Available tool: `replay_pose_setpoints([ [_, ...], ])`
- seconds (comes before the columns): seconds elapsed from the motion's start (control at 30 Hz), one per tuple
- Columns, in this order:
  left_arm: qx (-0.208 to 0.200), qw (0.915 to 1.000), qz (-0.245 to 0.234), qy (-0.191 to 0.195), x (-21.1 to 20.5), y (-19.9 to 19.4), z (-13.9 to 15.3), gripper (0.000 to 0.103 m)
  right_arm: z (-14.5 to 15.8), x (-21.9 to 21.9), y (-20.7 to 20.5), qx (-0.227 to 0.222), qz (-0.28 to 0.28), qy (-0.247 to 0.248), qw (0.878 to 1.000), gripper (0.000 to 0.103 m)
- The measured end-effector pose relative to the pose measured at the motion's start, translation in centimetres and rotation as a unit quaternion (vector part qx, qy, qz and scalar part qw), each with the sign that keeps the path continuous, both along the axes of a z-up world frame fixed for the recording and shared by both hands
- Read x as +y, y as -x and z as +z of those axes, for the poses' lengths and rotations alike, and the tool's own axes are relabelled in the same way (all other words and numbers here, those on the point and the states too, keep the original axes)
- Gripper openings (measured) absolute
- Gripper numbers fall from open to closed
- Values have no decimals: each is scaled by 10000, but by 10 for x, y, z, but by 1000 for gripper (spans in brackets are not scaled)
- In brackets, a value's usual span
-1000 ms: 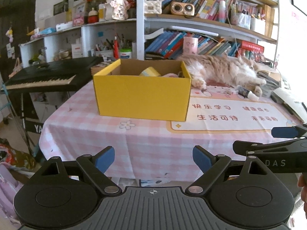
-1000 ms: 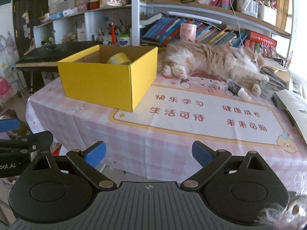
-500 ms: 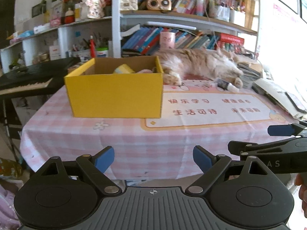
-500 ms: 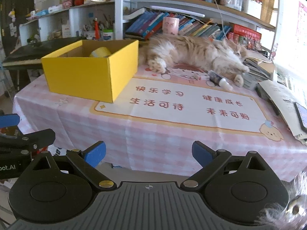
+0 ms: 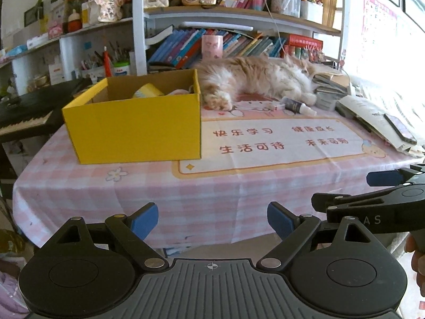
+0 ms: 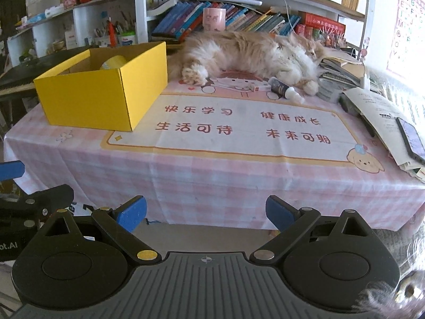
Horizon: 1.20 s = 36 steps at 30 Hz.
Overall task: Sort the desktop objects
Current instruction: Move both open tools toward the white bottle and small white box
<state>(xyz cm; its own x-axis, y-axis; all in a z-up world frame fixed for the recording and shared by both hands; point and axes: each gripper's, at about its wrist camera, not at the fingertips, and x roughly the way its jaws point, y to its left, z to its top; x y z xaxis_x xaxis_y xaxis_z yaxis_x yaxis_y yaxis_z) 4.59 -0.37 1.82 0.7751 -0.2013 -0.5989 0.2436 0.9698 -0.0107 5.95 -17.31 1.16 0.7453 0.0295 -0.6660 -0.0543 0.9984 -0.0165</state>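
Observation:
A yellow cardboard box point(image 5: 132, 130) point(image 6: 90, 101) stands on the left of the pink checked table and holds a yellow tape roll point(image 5: 147, 91) point(image 6: 114, 62) and other items. A small dark tube with a white cap point(image 5: 297, 105) point(image 6: 283, 89) and a flat pink box point(image 6: 239, 85) lie by the cat's paws. My left gripper point(image 5: 212, 220) is open and empty in front of the table's near edge. My right gripper point(image 6: 205, 211) is open and empty too, to the right of the left one.
A fluffy cat point(image 5: 260, 77) point(image 6: 255, 53) lies across the back of the table. Stacked books and papers with a phone point(image 6: 410, 138) fill the right side. A keyboard piano point(image 5: 29, 114) stands to the left. Bookshelves point(image 5: 239, 18) rise behind.
Both grippers have swung to the right and slightly closer, so the box has shifted left in view and more of the table's right side shows. Both stay open.

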Motion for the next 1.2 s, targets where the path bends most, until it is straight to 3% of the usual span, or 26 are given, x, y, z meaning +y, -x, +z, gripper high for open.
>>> replay_pose_setpoints([
  [0.67,-139,9951,-961,-199,-78,-51,-1,92,0,-61,-36,22,-655,85,9978,96],
  [1.2,127,9975,-681,-141,-137,-114,-9,92,-5,-126,-99,210,-556,14,9982,96],
])
